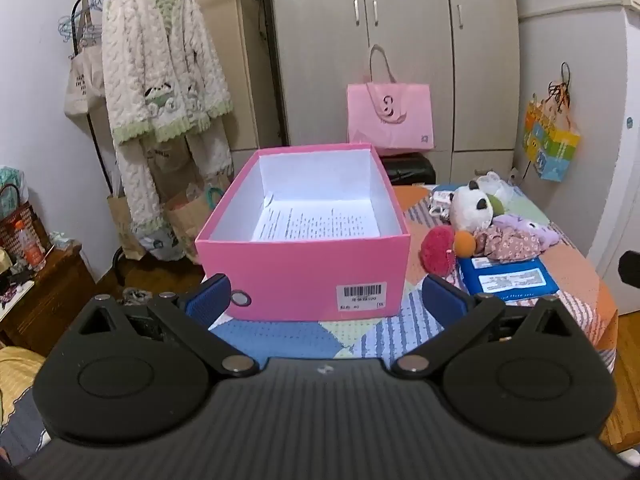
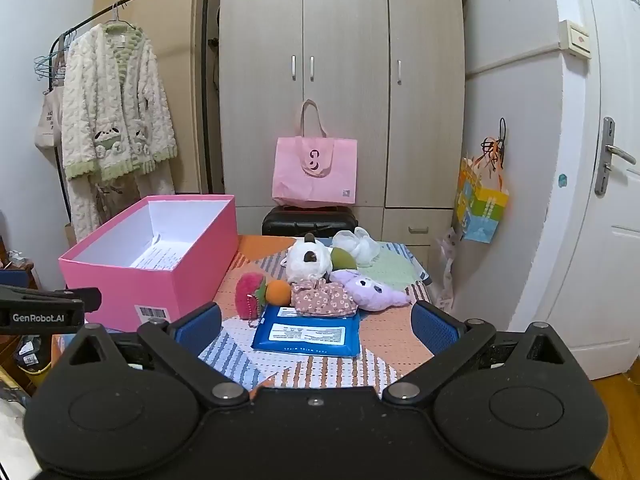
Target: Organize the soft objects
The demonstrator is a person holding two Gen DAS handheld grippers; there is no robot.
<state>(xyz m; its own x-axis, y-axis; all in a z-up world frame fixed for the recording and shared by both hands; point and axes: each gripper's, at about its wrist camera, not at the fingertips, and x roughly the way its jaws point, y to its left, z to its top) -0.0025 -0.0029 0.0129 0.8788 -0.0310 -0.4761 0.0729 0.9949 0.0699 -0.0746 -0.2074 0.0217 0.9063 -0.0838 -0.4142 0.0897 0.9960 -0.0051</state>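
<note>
An open pink box (image 1: 304,268) (image 2: 160,280) stands on the patchwork table, holding only a printed sheet. To its right lies a pile of soft things: a white panda plush (image 2: 310,260) (image 1: 472,206), a purple plush (image 2: 374,290), a floral cloth (image 2: 322,299), an orange ball (image 2: 279,292) and a pink fuzzy toy (image 2: 249,292) (image 1: 438,250). A blue wipes pack (image 2: 308,334) (image 1: 508,280) lies in front of them. My left gripper (image 1: 334,300) is open just before the box's near wall. My right gripper (image 2: 316,328) is open and empty, short of the wipes pack.
A pink tote bag (image 2: 316,172) sits on a black case against the wardrobe (image 2: 344,80). A fleece robe (image 2: 116,112) hangs on a rack at left. A colourful gift bag (image 2: 480,204) hangs near the white door (image 2: 608,160). A wooden side table (image 1: 44,300) stands at left.
</note>
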